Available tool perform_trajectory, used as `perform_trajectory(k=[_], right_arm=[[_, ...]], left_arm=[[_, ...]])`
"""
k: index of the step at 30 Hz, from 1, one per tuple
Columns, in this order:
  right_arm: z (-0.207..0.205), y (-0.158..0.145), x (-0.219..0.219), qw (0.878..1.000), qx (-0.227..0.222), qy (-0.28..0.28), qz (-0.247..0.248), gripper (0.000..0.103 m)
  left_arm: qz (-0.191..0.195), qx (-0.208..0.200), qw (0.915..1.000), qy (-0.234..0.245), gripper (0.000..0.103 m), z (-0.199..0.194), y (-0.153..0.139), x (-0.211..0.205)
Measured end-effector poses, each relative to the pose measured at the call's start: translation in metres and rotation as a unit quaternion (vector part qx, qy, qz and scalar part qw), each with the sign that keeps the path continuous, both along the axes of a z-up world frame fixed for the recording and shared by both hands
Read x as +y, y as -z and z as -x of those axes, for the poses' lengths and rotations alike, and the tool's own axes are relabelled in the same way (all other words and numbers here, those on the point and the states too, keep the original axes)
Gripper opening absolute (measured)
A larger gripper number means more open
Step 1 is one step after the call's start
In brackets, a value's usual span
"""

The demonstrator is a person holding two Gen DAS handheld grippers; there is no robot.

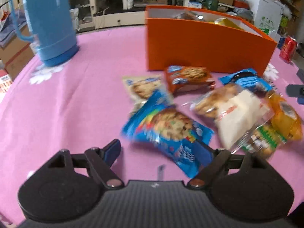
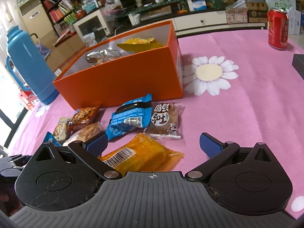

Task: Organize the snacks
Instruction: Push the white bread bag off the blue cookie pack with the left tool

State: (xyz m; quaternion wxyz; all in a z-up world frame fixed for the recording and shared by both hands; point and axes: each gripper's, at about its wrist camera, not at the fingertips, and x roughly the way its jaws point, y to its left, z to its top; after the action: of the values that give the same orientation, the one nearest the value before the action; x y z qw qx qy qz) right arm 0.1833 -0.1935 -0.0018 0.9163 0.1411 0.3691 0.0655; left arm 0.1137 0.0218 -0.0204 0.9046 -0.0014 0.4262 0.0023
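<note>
An orange box (image 1: 199, 45) stands on the pink cloth and holds two snack packs (image 2: 133, 47). Several snack packs lie loose in front of it. My left gripper (image 1: 161, 150) is open, low over the cloth, with a blue cookie pack (image 1: 171, 131) lying between its fingers; its right fingertip is hidden behind the pack. My right gripper (image 2: 153, 144) is open, just above an orange-yellow pack (image 2: 144, 155). A blue pack (image 2: 129, 117) and a brown cake pack (image 2: 165, 121) lie just beyond it.
A blue thermos (image 1: 47, 19) stands at the far left of the table. A red can (image 2: 277, 30) stands at the far right, and a dark box edge (image 2: 298, 64) shows at the right. Shelves and a TV stand lie beyond the table.
</note>
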Motion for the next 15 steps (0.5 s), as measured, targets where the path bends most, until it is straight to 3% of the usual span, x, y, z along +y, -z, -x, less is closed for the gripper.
perform_trajectory(k=[3, 4, 8, 9, 15], right_arm=[[0.001, 0.0, -0.002, 1.0, 0.001, 0.002, -0.003, 0.094], [0.001, 0.0, -0.002, 1.0, 0.001, 0.002, -0.003, 0.094], [0.002, -0.002, 0.002, 1.0, -0.006, -0.003, 0.002, 0.094], [0.002, -0.003, 0.003, 1.0, -0.007, -0.004, 0.004, 0.094], [0.019, 0.002, 0.007, 0.999, -0.009, -0.004, 0.031, 0.094]], left_arm=[[-0.039, 0.009, 0.9988, -0.028, 0.087, 0.008, -0.002, 0.023], [-0.034, 0.009, 0.9985, -0.041, 0.087, 0.01, -0.003, 0.032], [0.065, -0.023, 0.9966, -0.044, 0.088, 0.021, -0.022, 0.045], [0.075, -0.03, 0.996, -0.039, 0.089, 0.02, -0.024, 0.041], [0.015, -0.023, 0.9995, -0.017, 0.089, -0.019, -0.006, 0.007]])
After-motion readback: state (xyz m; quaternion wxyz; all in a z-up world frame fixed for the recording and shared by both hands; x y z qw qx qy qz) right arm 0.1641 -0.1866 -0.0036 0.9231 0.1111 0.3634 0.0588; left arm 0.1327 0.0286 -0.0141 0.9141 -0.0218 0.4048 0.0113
